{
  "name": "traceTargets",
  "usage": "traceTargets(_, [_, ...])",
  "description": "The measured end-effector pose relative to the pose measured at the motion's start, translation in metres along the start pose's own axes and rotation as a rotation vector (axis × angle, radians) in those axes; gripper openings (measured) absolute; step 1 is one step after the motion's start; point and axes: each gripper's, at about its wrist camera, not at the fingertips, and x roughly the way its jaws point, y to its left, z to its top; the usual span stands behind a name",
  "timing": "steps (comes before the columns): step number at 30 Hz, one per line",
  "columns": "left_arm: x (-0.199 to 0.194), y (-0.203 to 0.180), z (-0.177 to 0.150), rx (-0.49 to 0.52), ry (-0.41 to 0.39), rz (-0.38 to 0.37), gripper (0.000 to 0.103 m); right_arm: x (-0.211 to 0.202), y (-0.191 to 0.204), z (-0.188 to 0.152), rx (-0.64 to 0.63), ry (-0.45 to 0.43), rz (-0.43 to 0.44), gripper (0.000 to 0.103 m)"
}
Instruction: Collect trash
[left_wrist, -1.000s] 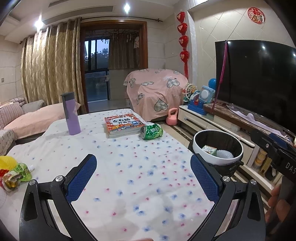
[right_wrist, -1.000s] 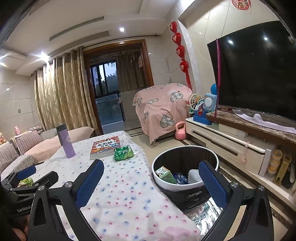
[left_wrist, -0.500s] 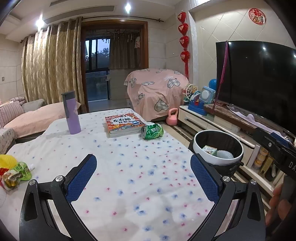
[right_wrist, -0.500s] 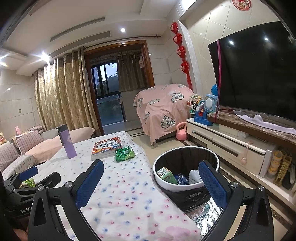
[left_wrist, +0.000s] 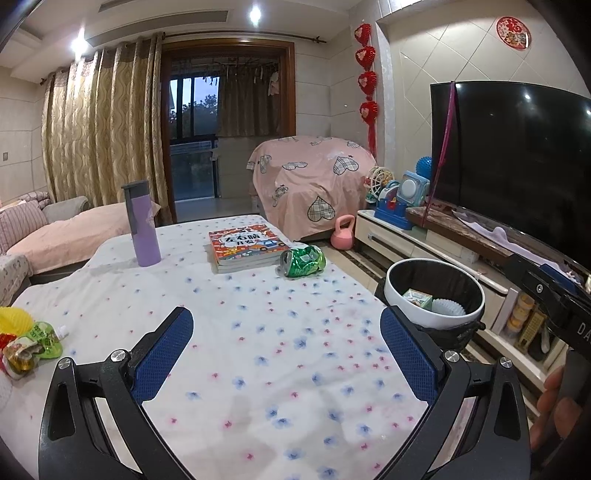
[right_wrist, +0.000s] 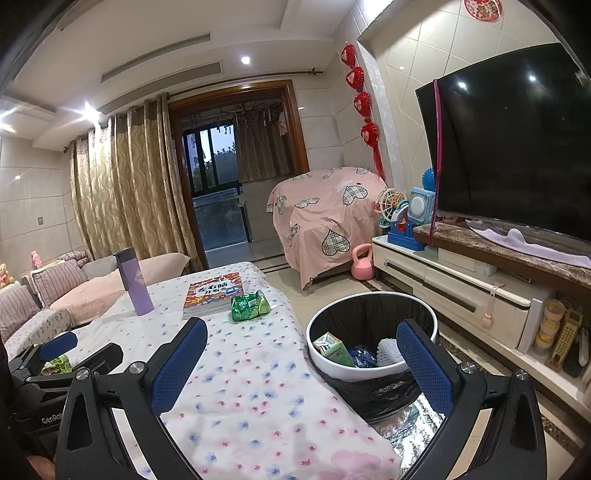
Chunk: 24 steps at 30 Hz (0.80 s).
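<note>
A crushed green can (left_wrist: 303, 261) (right_wrist: 250, 305) lies on the flowered tablecloth (left_wrist: 258, 350) beside a book. Green and yellow wrappers (left_wrist: 27, 338) sit at the table's left edge. The white-rimmed bin with a black liner (left_wrist: 434, 295) (right_wrist: 371, 334) stands on the floor right of the table and holds a small carton and other scraps. My left gripper (left_wrist: 286, 343) hovers open over the near part of the table, nothing between its fingers. My right gripper (right_wrist: 301, 360) is open and empty, between the table edge and the bin.
A purple bottle (left_wrist: 141, 223) and a stack of books (left_wrist: 245, 245) stand toward the table's far side. A TV (left_wrist: 517, 162) on a low cabinet runs along the right wall. A sofa (left_wrist: 40, 236) lies to the left, a pink-covered chair (left_wrist: 314, 192) behind.
Both views have drifted only slightly; the right gripper has eased a little toward the bin. Both grippers stay open and empty.
</note>
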Motion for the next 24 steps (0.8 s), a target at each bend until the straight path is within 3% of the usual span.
traceTargets(24, [0.0017, -0.0026, -0.0008, 0.003, 0.005, -0.004, 0.103, -0.0016, 0.0031, -0.0012, 0.003, 0.001, 0.007, 0.103])
